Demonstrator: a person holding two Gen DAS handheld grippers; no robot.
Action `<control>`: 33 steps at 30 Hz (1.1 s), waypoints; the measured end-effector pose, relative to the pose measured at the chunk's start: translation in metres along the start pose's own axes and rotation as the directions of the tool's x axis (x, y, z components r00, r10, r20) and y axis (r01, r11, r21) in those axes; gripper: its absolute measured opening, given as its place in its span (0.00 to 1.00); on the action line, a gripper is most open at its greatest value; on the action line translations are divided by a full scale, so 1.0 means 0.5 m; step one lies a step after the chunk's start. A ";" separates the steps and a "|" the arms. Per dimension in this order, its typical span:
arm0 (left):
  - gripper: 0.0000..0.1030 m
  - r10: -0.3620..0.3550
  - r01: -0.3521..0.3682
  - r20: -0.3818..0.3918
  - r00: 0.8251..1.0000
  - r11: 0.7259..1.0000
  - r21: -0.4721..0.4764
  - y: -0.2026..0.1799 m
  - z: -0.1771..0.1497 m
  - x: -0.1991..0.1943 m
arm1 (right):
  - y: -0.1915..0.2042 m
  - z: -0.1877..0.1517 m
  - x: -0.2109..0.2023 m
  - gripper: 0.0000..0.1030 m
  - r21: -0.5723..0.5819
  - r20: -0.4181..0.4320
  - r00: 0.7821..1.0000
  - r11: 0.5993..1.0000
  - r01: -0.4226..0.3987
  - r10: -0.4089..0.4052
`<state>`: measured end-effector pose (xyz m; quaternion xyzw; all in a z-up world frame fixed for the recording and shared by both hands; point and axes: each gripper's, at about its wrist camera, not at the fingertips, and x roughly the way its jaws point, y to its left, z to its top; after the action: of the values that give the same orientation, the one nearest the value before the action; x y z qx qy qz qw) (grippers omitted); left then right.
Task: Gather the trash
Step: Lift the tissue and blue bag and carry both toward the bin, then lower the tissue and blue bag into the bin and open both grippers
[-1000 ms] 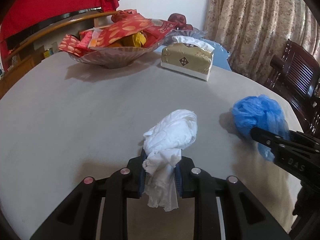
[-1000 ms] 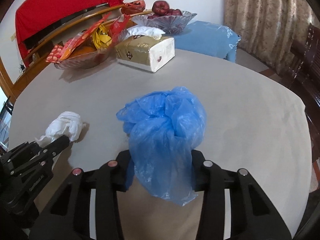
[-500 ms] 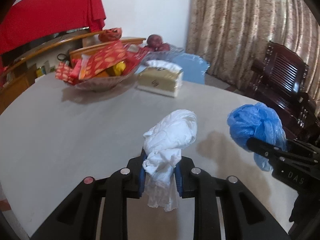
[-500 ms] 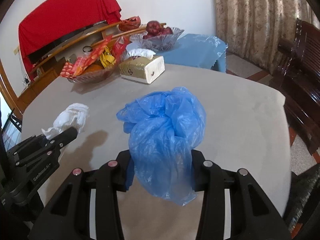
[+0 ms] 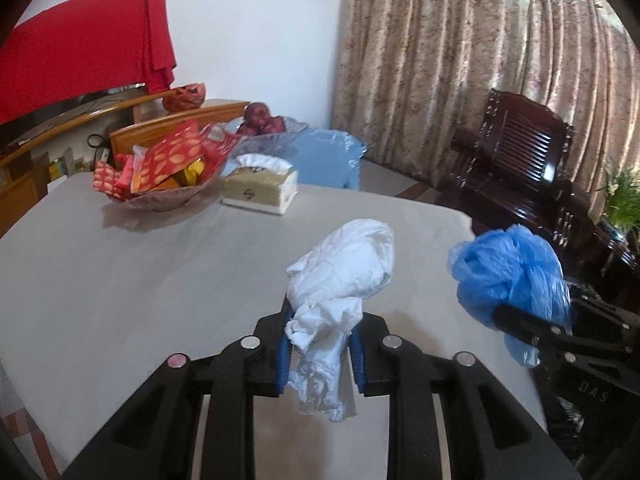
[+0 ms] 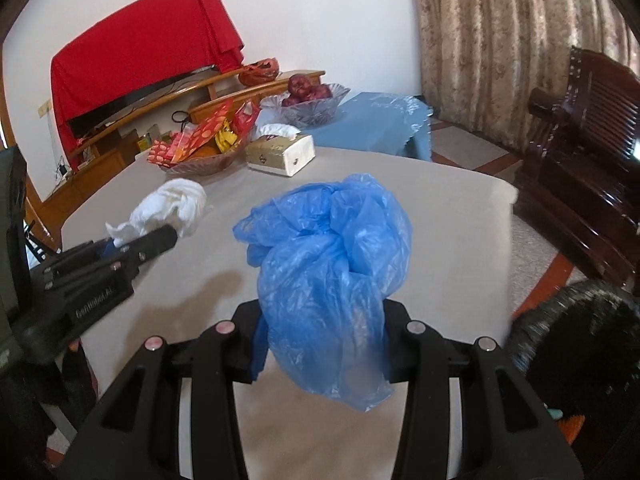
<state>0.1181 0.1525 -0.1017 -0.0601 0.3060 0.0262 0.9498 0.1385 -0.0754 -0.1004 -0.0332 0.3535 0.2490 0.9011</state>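
A crumpled white tissue wad [image 5: 344,276] is pinched between the blue pads of my left gripper [image 5: 320,344], held above the grey table [image 5: 120,280]. My right gripper [image 6: 324,344] is shut on a scrunched blue plastic bag [image 6: 328,256], which hangs over its jaws. In the left wrist view the blue bag [image 5: 508,280] and the right gripper show at the right edge. In the right wrist view the white wad [image 6: 172,208] and the left gripper appear at the left. Both loads are lifted off the tabletop.
At the table's far side stand a glass bowl of red snack packets [image 5: 160,172] and a gold tissue box [image 5: 260,192]. A fruit bowl [image 6: 308,100] sits on a blue-covered stand beyond. Dark wooden chairs [image 5: 516,160] stand right; a dark fuzzy object [image 6: 572,340] lies near the table's right edge.
Both grippers have risen and pulled back from the table with their loads still held. The bowl and tissue box look farther away, and more curtain and chair show.
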 end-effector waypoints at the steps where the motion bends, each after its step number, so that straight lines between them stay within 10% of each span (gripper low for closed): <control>1: 0.23 -0.006 0.006 0.006 1.000 1.000 0.007 -0.010 0.000 -0.008 | -0.009 -0.007 -0.016 0.40 0.006 0.006 1.000 1.000 0.009 -0.009; 16: 0.23 -0.186 0.185 -0.006 0.982 0.973 0.138 -0.207 -0.008 -0.061 | -0.159 -0.108 -0.205 0.40 0.147 0.065 0.985 0.978 0.150 -0.161; 33: 0.23 -0.370 0.379 -0.083 0.925 0.883 0.278 -0.434 -0.035 -0.051 | -0.339 -0.225 -0.336 0.40 0.289 0.048 0.932 0.898 0.333 -0.360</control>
<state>0.1060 -0.0652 -0.0796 0.0209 0.3023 -0.2034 0.9310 0.0436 -0.3217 -0.0943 0.0426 0.3277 0.0342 0.9432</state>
